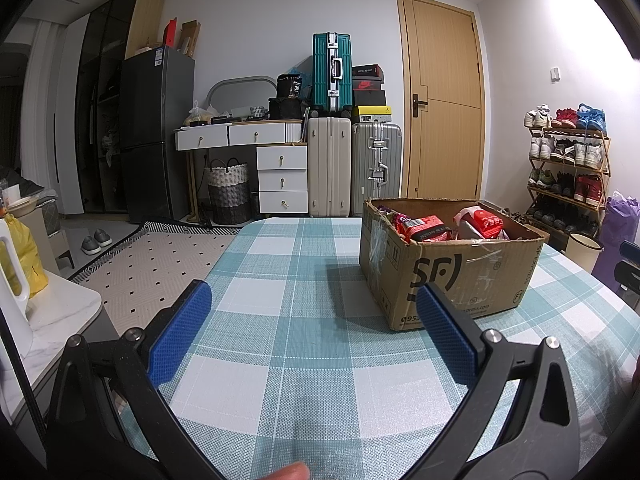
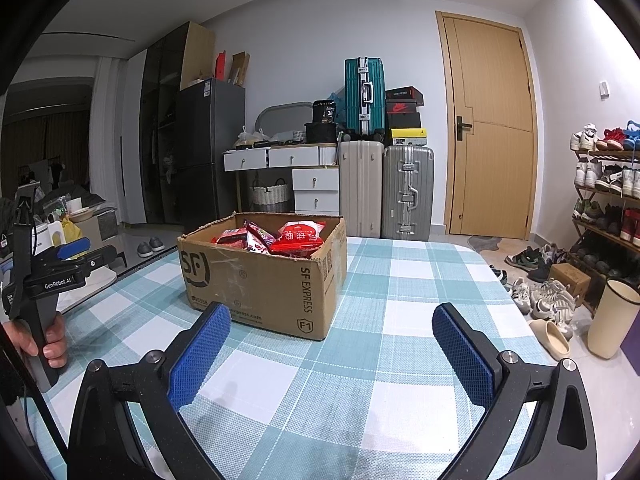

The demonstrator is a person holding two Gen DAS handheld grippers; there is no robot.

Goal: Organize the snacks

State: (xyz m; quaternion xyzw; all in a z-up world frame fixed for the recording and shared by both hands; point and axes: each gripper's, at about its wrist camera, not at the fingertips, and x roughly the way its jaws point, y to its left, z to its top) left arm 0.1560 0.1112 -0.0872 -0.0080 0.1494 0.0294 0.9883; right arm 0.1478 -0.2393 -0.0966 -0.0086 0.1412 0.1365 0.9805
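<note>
An open SF Express carton (image 2: 262,276), packed with red snack packets (image 2: 298,236), is seen on the checked tablecloth (image 2: 392,320). Both the left gripper (image 1: 312,320) and right gripper (image 2: 332,340) are held wide apart, empty. Packets are best lifted straight over the ragged rim; open cloth is offered around the carton.

open cardboard box (image 2: 264,276) of red snack packets (image 2: 298,236) on checked counter (image 2: 400,320); right gripper (image 2: 331,344) low over cloth, jaws wide apart, empty; left gripper (image 2: 60,260) hand-held at left.
</note>
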